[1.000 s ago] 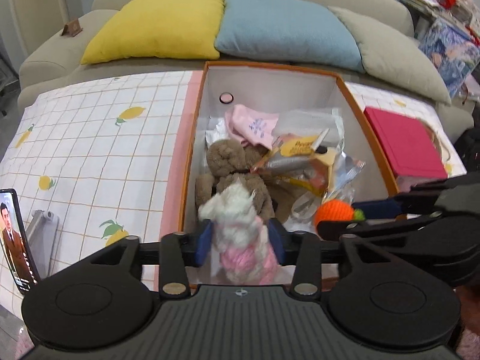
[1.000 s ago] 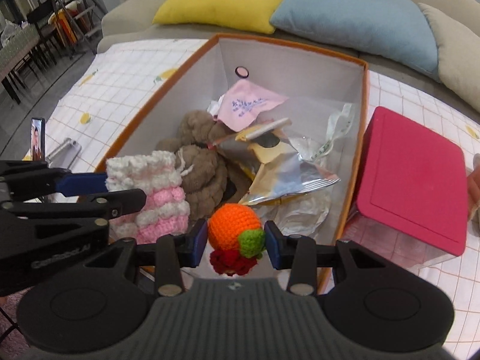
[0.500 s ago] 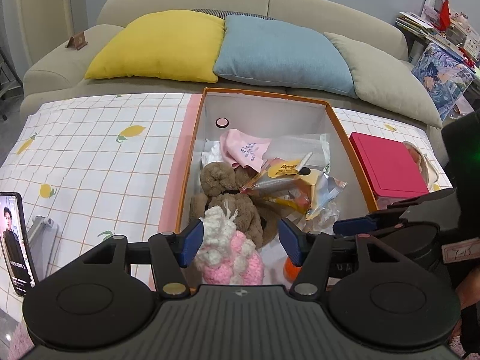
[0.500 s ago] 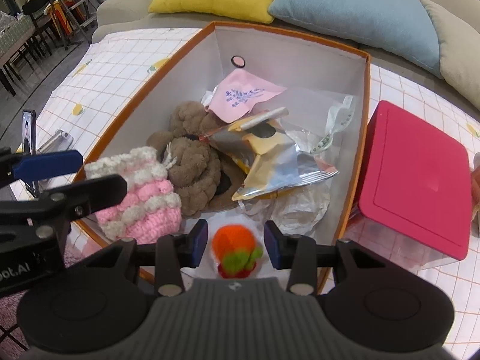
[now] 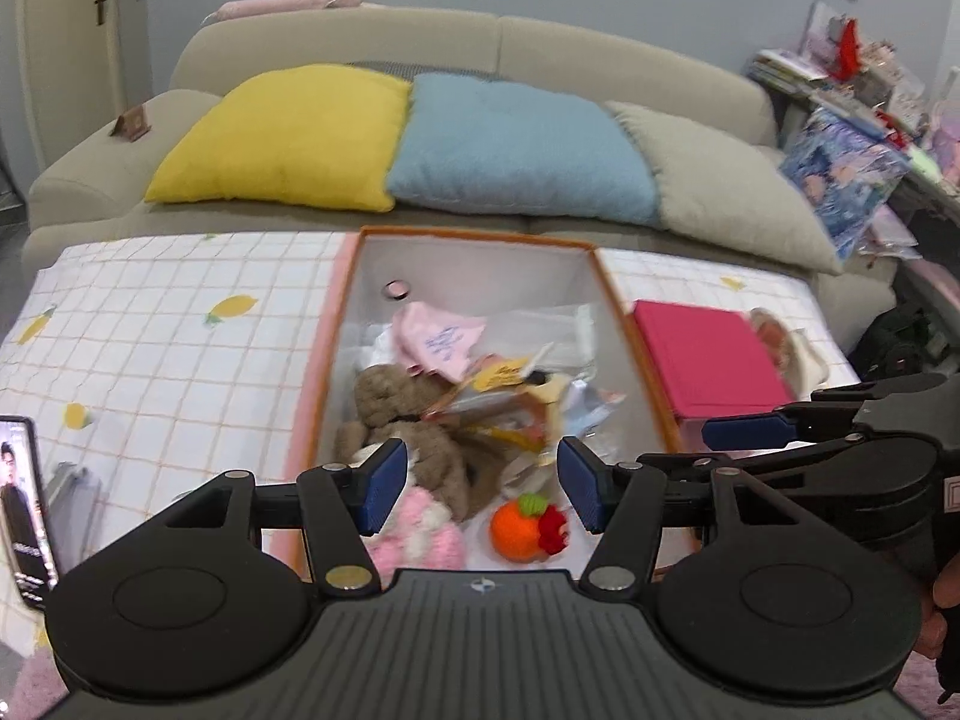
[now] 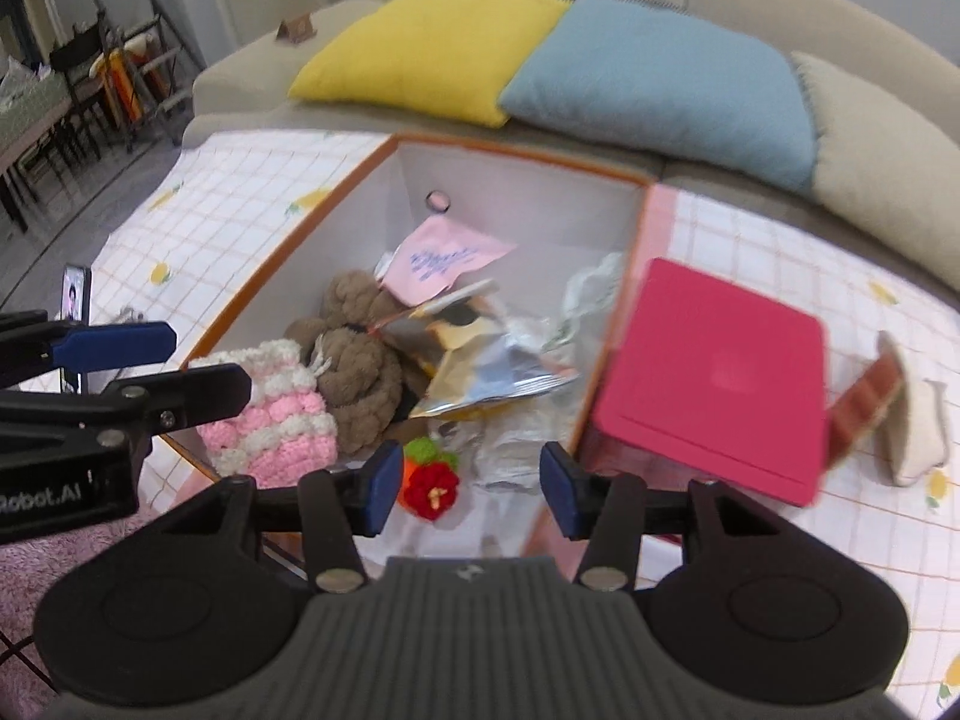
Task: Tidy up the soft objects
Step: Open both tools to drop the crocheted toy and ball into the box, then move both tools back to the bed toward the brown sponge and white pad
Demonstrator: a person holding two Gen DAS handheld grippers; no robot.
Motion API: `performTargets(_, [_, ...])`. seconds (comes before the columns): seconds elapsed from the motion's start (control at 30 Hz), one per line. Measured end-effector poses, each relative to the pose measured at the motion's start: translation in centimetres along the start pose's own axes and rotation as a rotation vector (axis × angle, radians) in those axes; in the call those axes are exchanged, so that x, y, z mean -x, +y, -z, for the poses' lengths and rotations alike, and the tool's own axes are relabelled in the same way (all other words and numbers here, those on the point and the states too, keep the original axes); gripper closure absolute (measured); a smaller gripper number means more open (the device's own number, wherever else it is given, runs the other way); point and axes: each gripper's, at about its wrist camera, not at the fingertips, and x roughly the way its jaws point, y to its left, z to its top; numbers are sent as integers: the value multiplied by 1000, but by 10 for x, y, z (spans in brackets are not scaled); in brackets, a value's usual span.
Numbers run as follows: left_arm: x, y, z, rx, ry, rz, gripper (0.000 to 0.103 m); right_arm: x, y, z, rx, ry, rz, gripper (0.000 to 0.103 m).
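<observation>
An orange-rimmed white box (image 5: 624,324) holds a brown plush (image 5: 390,390), a pink cloth (image 5: 438,342) and crumpled snack bags (image 6: 480,360). At its near end lie a pink-and-white crocheted toy (image 5: 420,534) and an orange crocheted toy (image 5: 519,531) with a red flower. My left gripper (image 5: 480,486) hangs open above them, touching neither. My right gripper (image 6: 471,489) is above the orange toy (image 6: 429,480); its jaws are opening and nothing is pressed between them. The pink-and-white toy (image 6: 270,420) rests against the box's left wall.
A red-lidded box (image 6: 714,372) stands right of the orange-rimmed one, with a white soft item (image 6: 912,420) beyond it. A phone (image 5: 24,504) stands at the left on the checked lemon cloth (image 5: 168,348). Yellow, blue and beige cushions line the sofa behind.
Both grippers let go of their toys, which now lie in the box. Both jaws widened, and both grippers rose and drew back from the box.
</observation>
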Motion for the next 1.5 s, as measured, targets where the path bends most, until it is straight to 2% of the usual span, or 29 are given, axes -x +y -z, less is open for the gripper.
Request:
performTargets(0.13, [7,-16,1,-15,-29,61,35,22,-20,14,-52,-50,17,44])
performTargets(0.27, [8,-42,2,-76,-34,127,35,36,-43,32,-113,-62,42,44])
performTargets(0.6, [-10,-108,5,-187,42,257,35,50,-100,74,-231,-62,160,44])
performTargets(0.9, [-29,-157,6,-284,112,299,35,54,-144,99,-312,-98,231,44])
performTargets(1.27, [-57,-214,-15,-442,125,306,35,35,-210,112,-481,-246,302,44])
performTargets(1.5, [-103,-245,-45,-519,147,263,35,3,-231,107,-422,-342,320,44])
